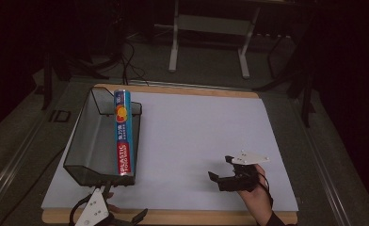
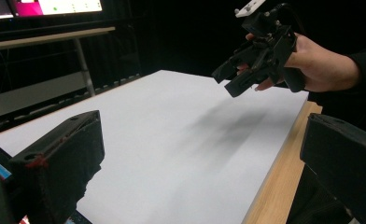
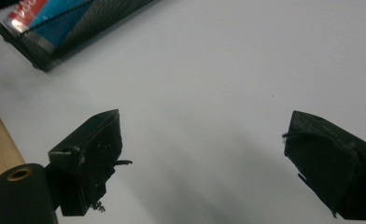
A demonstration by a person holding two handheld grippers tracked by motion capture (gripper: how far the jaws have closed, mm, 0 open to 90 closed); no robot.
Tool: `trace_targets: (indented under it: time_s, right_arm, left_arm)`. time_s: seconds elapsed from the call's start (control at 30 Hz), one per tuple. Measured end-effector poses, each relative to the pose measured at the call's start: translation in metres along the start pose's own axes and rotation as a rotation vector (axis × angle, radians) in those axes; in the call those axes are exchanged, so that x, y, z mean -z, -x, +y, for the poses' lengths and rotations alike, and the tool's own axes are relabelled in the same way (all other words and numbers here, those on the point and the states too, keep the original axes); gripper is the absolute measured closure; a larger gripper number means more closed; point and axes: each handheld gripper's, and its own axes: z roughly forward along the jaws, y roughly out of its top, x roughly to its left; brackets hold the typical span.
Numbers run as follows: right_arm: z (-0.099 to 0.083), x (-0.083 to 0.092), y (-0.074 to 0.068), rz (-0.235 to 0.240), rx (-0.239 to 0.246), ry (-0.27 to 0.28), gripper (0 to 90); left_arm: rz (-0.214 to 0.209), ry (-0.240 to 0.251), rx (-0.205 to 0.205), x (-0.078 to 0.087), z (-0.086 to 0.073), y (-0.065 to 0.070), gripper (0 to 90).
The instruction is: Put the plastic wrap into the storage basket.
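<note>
From above, a dark mesh basket (image 1: 86, 141) sat at the left of the white sheet (image 1: 196, 136) covering the desk (image 1: 173, 217), and a blue box of plastic food bags (image 1: 123, 134) lay along the basket's right wall, its red end toward the person. The left gripper (image 1: 126, 219) hung at the desk's near edge just below the basket, jaws spread, holding nothing. The right gripper (image 1: 222, 168), in the person's hand (image 1: 257, 200), hovered over the sheet's right part, well apart from the basket, released too. In the left gripper view, its jaws stood wide over bare sheet, the right gripper (image 2: 230, 79) raised beyond. In the right gripper view, the jaws gaped over white sheet, with the basket's corner (image 3: 45, 51) and the box (image 3: 45, 14) at upper left.
</note>
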Motion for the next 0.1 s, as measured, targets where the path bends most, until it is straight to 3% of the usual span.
trace_targets:
  time_s: [0.1]
  right_arm:
    - [0.0008, 0.0008, 0.0011, -0.005, 0.0, 0.005, 11.0]
  left_arm:
    - [-0.003, 0.0, 0.0, -0.0002, -0.0001, -0.0004, 0.6]
